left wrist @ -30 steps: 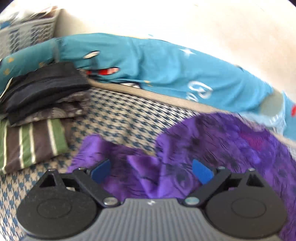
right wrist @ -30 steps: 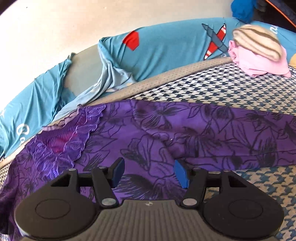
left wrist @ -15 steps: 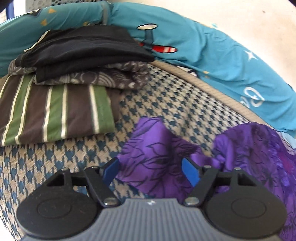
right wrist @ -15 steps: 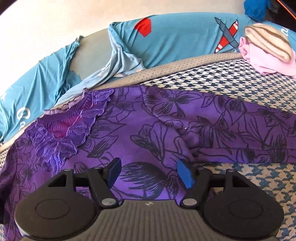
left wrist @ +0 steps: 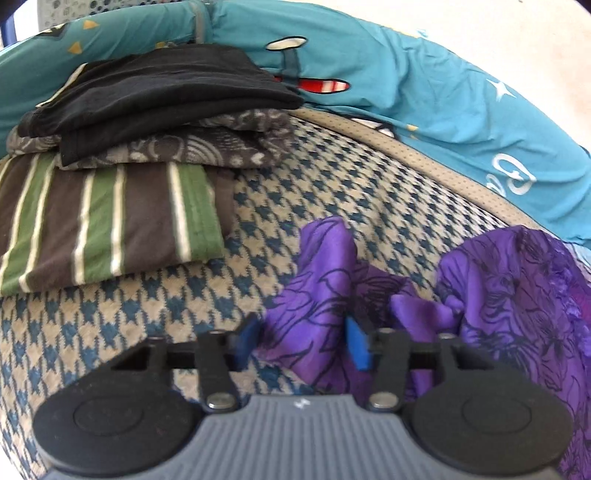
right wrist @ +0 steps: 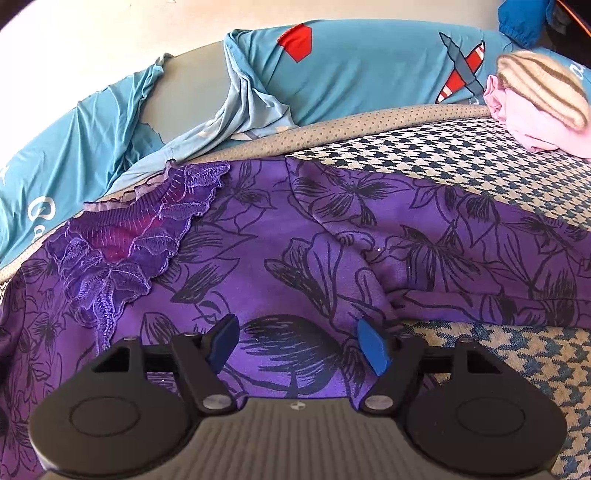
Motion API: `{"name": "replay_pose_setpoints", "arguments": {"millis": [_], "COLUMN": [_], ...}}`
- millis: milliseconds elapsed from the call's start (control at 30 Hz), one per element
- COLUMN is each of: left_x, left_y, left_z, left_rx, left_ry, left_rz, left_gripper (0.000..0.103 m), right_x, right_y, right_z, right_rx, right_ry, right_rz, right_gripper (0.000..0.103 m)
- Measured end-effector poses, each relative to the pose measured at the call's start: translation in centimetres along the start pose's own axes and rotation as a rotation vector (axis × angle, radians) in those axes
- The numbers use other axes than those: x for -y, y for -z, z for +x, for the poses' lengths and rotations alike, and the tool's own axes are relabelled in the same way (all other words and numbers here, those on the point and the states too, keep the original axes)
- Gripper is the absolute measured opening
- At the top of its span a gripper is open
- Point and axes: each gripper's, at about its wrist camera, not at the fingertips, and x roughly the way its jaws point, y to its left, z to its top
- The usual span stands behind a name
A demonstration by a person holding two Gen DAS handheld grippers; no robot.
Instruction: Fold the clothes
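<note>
A purple garment (right wrist: 332,236) with black flower outlines and a lace neckline (right wrist: 140,236) lies spread on a houndstooth-patterned surface (right wrist: 461,158). My right gripper (right wrist: 299,345) hovers open just above its lower middle, nothing between the blue pads. In the left wrist view a crumpled end of the same purple garment (left wrist: 325,280) lies between the blue pads of my left gripper (left wrist: 303,341). The jaws there stand narrowed but still apart around the fold.
A stack of folded clothes (left wrist: 122,155), black on grey on green-striped, sits at the left. Teal printed bedding (left wrist: 461,96) lines the far edge. A pink and a striped cloth (right wrist: 532,107) lie at the far right. A white basket (left wrist: 74,11) is behind.
My left gripper swung left toward the folded stack and down onto the garment's crumpled end, and its jaws narrowed. My right gripper edged slightly forward over the garment, still open.
</note>
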Motion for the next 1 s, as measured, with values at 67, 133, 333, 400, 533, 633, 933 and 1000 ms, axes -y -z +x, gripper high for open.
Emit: {"name": "replay_pose_setpoints", "arguments": {"millis": [67,133,333,400,533,633,933,1000], "left_x": [0.3,0.6,2.1,2.5,3.2,3.1,0.7,0.0], "left_y": [0.1,0.3,0.7,0.5,0.4,0.2,-2.4,-2.8], "left_z": [0.0,-0.2,-1.4,-2.0,-4.3,-5.8,-8.1,-8.8], "left_rx": [0.004,0.017,0.081,0.106,0.213,0.295,0.394,0.403], "left_ry": [0.016,0.012,-0.013,-0.032,-0.134,-0.219,-0.420,-0.446], "left_rz": [0.010,0.024,0.088,0.097,0.162,0.198,0.207,0.212], "left_gripper": [0.025,0.022,0.010,0.010,0.010,0.010,0.010,0.010], "right_x": [-0.1,-0.2,-0.2,-0.3,-0.3,-0.3,-0.2,-0.2], "right_y": [0.0,0.0,0.0,0.0,0.0,0.0,0.1,0.1], "right_z": [0.1,0.1,0.1,0.2,0.2,0.2,0.1,0.1], "right_rx": [0.000,0.000,-0.001,-0.001,-0.002,-0.001,-0.007,-0.008], "right_ry": [0.003,0.005,0.010,0.010,0.010,0.005,-0.006,-0.006], "right_rz": [-0.003,-0.006,-0.008,-0.007,-0.009,-0.007,0.000,-0.001], "right_gripper": [0.071,0.071,0.072,0.072,0.073,0.073,0.073,0.073]}}
